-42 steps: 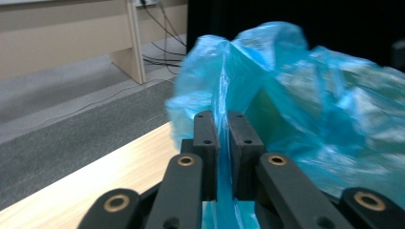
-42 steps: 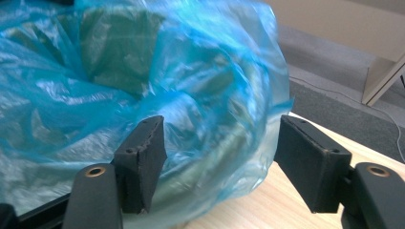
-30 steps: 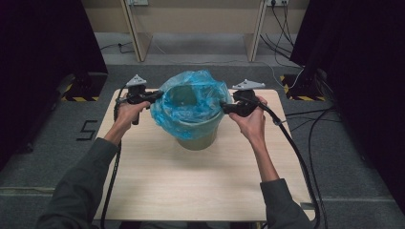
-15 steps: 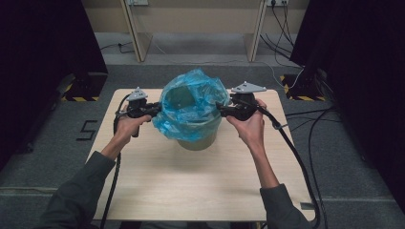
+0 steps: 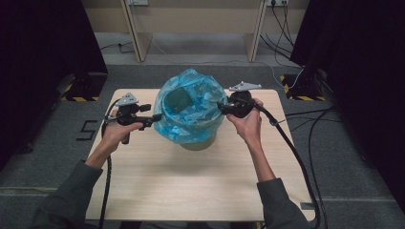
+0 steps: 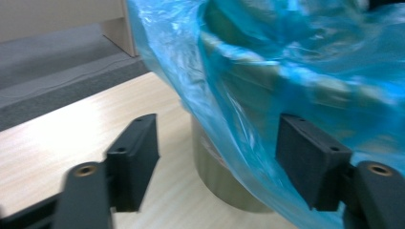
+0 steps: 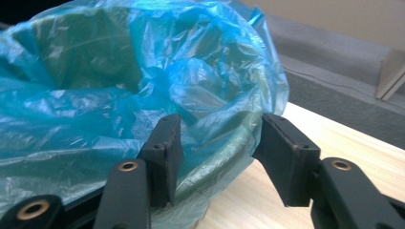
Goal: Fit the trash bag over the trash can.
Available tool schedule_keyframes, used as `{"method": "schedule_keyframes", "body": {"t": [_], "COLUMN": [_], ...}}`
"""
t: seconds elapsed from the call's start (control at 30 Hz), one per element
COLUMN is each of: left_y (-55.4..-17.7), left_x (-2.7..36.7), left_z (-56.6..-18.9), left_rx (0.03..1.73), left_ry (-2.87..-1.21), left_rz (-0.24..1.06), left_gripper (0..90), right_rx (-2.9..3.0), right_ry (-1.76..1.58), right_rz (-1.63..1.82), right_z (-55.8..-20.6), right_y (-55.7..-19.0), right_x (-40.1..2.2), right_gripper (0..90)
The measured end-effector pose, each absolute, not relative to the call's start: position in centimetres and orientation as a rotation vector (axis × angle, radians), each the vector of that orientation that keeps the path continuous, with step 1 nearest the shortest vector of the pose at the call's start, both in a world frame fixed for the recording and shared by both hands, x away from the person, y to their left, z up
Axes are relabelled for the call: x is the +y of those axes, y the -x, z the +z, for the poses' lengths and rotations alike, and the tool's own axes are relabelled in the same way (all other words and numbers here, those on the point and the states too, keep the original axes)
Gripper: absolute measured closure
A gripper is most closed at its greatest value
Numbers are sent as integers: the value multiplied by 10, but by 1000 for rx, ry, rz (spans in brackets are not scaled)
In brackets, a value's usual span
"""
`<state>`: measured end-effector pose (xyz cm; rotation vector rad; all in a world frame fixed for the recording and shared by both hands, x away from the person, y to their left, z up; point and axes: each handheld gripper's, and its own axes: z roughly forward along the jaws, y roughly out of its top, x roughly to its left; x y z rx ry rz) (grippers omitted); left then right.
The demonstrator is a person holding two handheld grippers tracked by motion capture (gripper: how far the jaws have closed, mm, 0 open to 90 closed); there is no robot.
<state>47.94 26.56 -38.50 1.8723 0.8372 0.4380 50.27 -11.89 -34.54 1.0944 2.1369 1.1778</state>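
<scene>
At the centre of the high view, the bin [image 5: 198, 138] with its blue bag [image 5: 188, 112] is standing mid-bench [image 5: 191, 191]. The left tool [image 5: 155, 118] is pulling back leftward from where it was, its jaws just sprung apart and released, holding nothing. The right tool [image 5: 222, 107] is closing round the bag-covered rim, pads not yet pressing, so the lining work is likely passing to that side.
</scene>
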Motion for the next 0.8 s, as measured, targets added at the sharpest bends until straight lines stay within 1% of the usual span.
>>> {"method": "schedule_keyframes", "body": {"t": [0.1,0.27,0.33,0.47,0.5,0.6,0.63,0.67,0.7,0.8], "left_y": [-472,-470,-473,-480,-488,-497,-508,-508,-518,-529], "left_x": [269,269,267,264,260,255,249,249,244,238], "left_z": [-377,-369,-365,-359,-355,-352,-350,-350,-349,-352], "left_rx": [823,807,808,822,826,826,836,836,854,883], "left_ry": [-1837,-1800,-1794,-1755,-1746,-1737,-1741,-1741,-1754,-1779], "left_rz": [442,460,466,484,500,528,561,561,592,629], "left_gripper": [239,233,228,229,231,278,303,323,325,325], "right_rx": [2130,2131,2108,2077,2081,2113,2123,2123,2129,2117], "right_ry": [-1100,-1078,-1091,-1066,-1062,-1023,-1006,-1006,-986,-1003], "right_rz": [1190,1191,1163,1216,1217,1186,1175,1175,1130,1092], "right_z": [-345,-345,-340,-327,-326,-326,-327,-327,-330,-334], "right_y": [-512,-522,-518,-495,-491,-478,-475,-475,-473,-477], "right_x": [-124,-126,-125,-117,-115,-104,-102,-102,-100,-103], "right_gripper": [528,520,434,394,390,389,390,390,389,391]}}
